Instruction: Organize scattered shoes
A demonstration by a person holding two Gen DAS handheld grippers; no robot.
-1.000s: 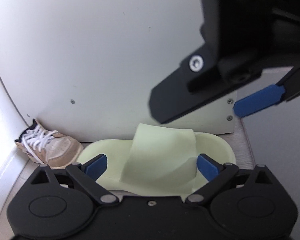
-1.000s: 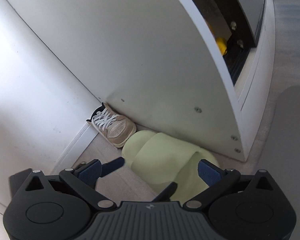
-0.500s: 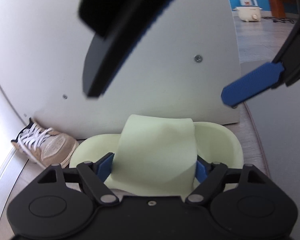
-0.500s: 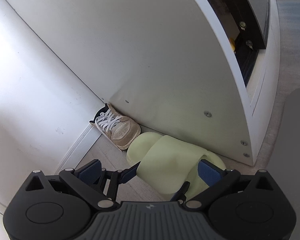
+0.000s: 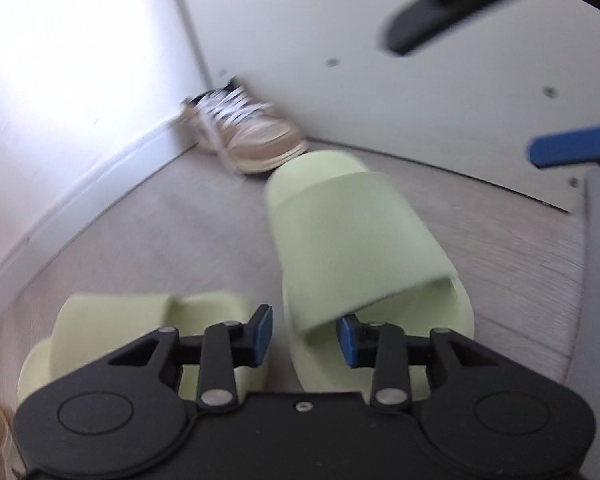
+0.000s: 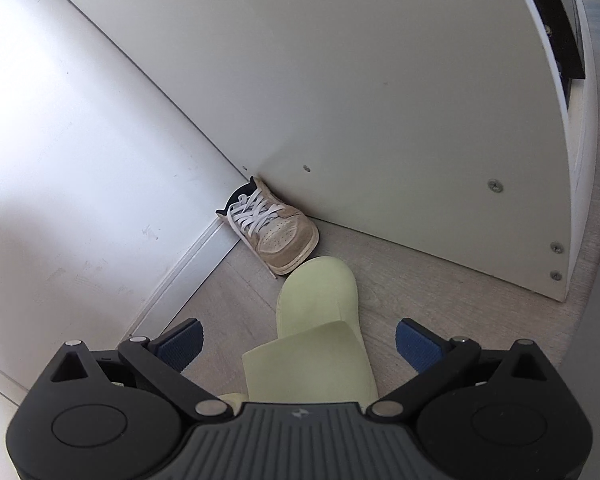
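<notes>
1. Close to us in the left wrist view, our left gripper [image 5: 304,338] has its two blue pads pulled in around the near side edge and strap of a pale green slide [image 5: 356,240]; the left pad [image 5: 262,334] sits on the outside of that edge and the right pad [image 5: 348,340] is tucked under the strap; it looks clenched on the slide, though the picture is blurry.

2. Just to the left of that slide lies a second green slide [image 5: 112,328]; it sits on the floor, partly hidden behind the left gripper's black body; the two slides are side by side, and we cannot tell if they touch.

3. In the right wrist view, our right gripper [image 6: 298,340] is spread wide and holds nothing; its blue pads [image 6: 182,342] stand well apart on each side of the pale green slide [image 6: 320,300], not touching it.

4. The slide's toe points away from us, toward the corner; it rests on the grey wood floor [image 6: 440,292].

5. Farther off, a tan sneaker [image 6: 274,230] with white laces sits right in the corner; its toe is just beside the slide's toe.

6. Farthest back stand a white wall [image 6: 80,140] on the left and a white cabinet side [image 6: 380,100] on the right; the sneaker is tucked where they meet.
</notes>
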